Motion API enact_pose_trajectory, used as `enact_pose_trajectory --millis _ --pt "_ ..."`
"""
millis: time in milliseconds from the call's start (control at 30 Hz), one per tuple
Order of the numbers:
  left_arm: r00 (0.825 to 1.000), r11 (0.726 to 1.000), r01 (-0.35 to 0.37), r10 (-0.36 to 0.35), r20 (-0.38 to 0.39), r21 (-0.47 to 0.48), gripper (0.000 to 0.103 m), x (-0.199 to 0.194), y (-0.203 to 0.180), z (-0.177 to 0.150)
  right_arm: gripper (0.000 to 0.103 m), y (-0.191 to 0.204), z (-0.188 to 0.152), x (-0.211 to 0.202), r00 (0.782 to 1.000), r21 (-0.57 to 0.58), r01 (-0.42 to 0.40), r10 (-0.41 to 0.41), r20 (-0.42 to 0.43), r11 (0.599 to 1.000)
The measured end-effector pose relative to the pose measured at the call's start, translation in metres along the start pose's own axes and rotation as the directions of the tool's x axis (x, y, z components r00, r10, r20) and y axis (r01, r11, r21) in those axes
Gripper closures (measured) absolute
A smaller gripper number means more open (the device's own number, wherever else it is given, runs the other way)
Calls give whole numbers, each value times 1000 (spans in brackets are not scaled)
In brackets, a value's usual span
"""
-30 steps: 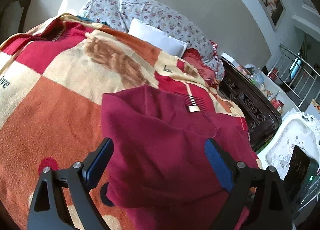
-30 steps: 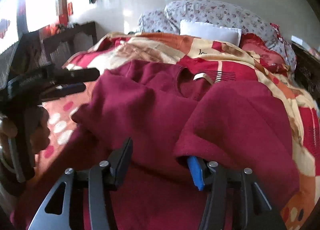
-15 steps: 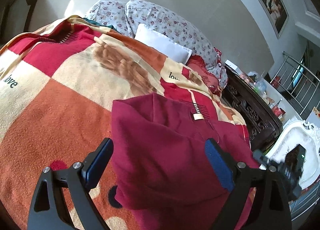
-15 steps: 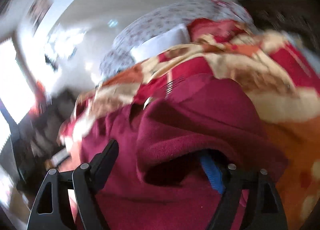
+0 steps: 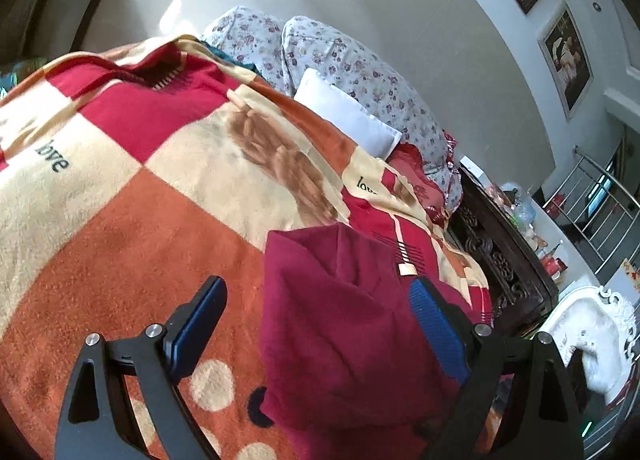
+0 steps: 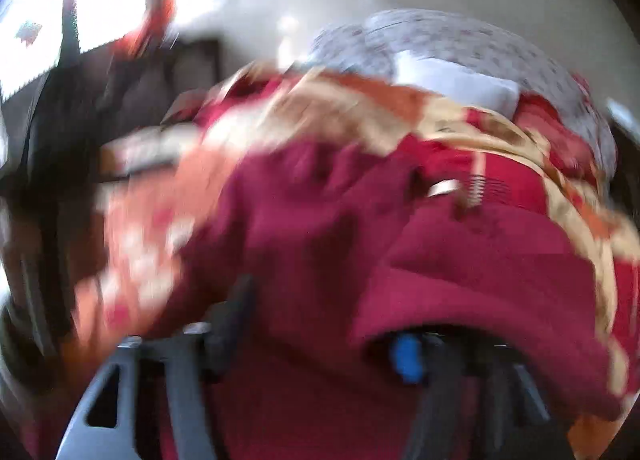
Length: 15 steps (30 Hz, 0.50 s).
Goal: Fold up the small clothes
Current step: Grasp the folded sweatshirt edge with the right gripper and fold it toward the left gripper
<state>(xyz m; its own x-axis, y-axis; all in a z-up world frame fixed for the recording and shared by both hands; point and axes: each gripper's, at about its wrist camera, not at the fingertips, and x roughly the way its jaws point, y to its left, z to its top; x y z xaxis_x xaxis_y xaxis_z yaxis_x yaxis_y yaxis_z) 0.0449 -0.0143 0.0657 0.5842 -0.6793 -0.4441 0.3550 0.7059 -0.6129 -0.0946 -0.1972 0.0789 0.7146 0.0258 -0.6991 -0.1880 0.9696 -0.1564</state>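
Dark red fleece garment point(image 5: 344, 324) lies rumpled on the orange, red and cream patchwork blanket point(image 5: 168, 196) of the bed, left gripper point(image 5: 320, 324) above it with jaws wide apart, right gripper point(image 6: 324, 340) blurred, jaws just closing yet apart, a fold draped over its blue pad.

Rumpled maroon garment point(image 5: 344, 324) on the blanket point(image 5: 160, 220)

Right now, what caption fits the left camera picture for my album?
Open left gripper over a dark red top lying on a checked blanket, pillows behind.
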Motion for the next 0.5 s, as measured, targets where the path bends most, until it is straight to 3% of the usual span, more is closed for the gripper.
enact_pose_trajectory --millis 67,233,333,400,500 --pt "1000 1000 13 -13 -10 23 11 2 -6 -2 31 -2 -10 -5 1000 13 5 -5 12 1000" --pt "1000 995 11 -10 -10 99 11 3 -21 -9 25 -32 -27 -25 998 185 -59 53 36 981" --pt "1000 994 -7 10 -23 107 11 7 -21 -12 18 -54 -39 -39 993 321 -97 71 93 942" --pt "999 995 -7 10 -36 102 11 10 -20 -12 11 -74 -53 -43 987 440 -142 93 131 887" --pt "999 994 -15 20 -44 108 11 11 -20 -14 10 -111 -74 -36 984 644 -175 112 138 745"
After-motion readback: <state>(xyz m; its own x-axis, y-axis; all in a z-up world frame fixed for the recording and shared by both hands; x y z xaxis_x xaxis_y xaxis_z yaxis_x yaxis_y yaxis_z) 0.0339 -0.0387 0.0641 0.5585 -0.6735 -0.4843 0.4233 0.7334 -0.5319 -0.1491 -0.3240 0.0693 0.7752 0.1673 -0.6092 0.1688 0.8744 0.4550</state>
